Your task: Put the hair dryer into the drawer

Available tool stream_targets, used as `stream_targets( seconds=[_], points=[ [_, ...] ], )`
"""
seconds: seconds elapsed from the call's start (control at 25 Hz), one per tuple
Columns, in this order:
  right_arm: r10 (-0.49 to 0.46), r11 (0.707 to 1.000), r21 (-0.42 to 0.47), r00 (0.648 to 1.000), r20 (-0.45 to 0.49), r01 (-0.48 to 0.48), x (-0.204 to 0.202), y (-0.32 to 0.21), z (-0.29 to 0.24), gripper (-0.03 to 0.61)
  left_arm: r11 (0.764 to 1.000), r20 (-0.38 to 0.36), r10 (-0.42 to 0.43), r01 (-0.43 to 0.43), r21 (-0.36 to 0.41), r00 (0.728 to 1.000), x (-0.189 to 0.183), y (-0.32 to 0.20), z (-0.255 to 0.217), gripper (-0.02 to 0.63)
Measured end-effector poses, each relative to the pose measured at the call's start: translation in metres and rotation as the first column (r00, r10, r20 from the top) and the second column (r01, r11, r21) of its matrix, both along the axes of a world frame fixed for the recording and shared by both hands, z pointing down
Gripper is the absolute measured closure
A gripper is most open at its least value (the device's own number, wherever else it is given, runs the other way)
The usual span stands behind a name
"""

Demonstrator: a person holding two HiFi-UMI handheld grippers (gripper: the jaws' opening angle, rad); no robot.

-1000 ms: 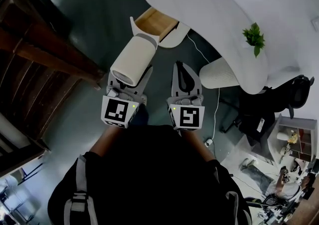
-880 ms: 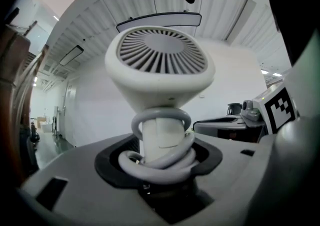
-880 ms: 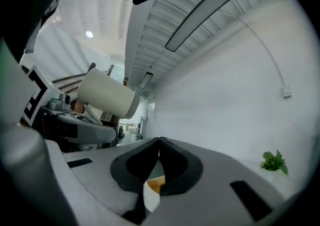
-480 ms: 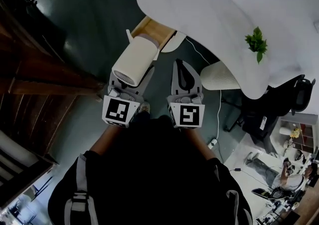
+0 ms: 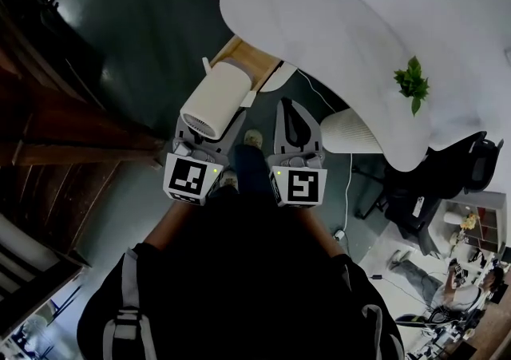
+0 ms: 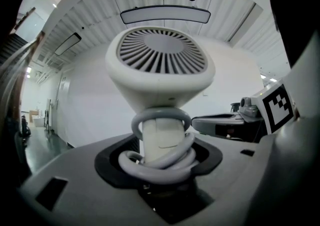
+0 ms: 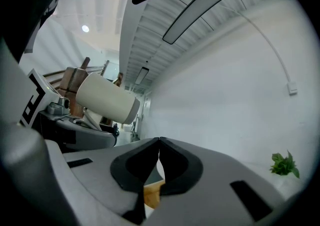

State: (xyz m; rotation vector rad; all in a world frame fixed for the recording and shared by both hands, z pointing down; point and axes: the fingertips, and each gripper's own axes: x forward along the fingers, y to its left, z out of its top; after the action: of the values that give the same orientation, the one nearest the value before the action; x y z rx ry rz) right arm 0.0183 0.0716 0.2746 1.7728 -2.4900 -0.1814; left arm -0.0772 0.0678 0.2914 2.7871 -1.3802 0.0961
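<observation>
A dark teal floor (image 5: 152,23) fills the upper left of the head view, and a curved white table (image 5: 335,39) sweeps across the top right. A small green plant (image 5: 412,83) stands on the table near its right edge. Below the table's near edge an open drawer (image 5: 249,55) shows its pale wooden inside. To the right, under the table, stands a white ribbed cylinder (image 5: 350,131), with a thin white cable (image 5: 349,183) trailing over the floor beside it. Dark wooden furniture (image 5: 56,127) lines the left side, and a black office chair (image 5: 447,175) sits at the far right.

The left gripper (image 5: 215,128) is clamped on the handle of the cream hair dryer (image 5: 214,99), which is held up off the floor just short of the drawer, nozzle end towards it. In the left gripper view the grey cord (image 6: 160,162) is coiled round the handle between the jaws. The right gripper (image 5: 292,111) is just beside the left one, its jaws pressed together with nothing between them
</observation>
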Motion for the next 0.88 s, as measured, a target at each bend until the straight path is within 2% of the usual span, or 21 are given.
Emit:
stream_targets(
  seconds=[0.28, 0.4, 0.56, 0.88],
  points=[
    [-0.031, 1.000, -0.003, 1.000, 0.002, 0.031, 0.009, -0.049, 0.009, 0.555, 0.999, 0.006, -0.013, 0.014, -0.046, 1.000, 0.013, -0.043, 0.015, 0.364],
    [-0.060, 0.996, -0.069, 0.997, -0.045, 0.057, 0.007, -0.077, 0.022, 0.555, 0.997, 0.006, -0.021, 0.022, -0.072, 1.000, 0.012, -0.069, 0.023, 0.364],
    [-0.104, 0.986, -0.132, 0.994, -0.047, 0.097, 0.011, -0.108, 0.037, 0.555, 0.993, 0.022, -0.046, 0.048, -0.104, 0.999, 0.016, -0.097, 0.034, 0.364],
    [-0.175, 0.969, -0.185, 0.983, -0.048, 0.163, 0.022, -0.168, 0.062, 0.555, 0.985, 0.031, -0.096, 0.100, -0.138, 0.995, 0.027, -0.149, 0.054, 0.364]
  ],
)
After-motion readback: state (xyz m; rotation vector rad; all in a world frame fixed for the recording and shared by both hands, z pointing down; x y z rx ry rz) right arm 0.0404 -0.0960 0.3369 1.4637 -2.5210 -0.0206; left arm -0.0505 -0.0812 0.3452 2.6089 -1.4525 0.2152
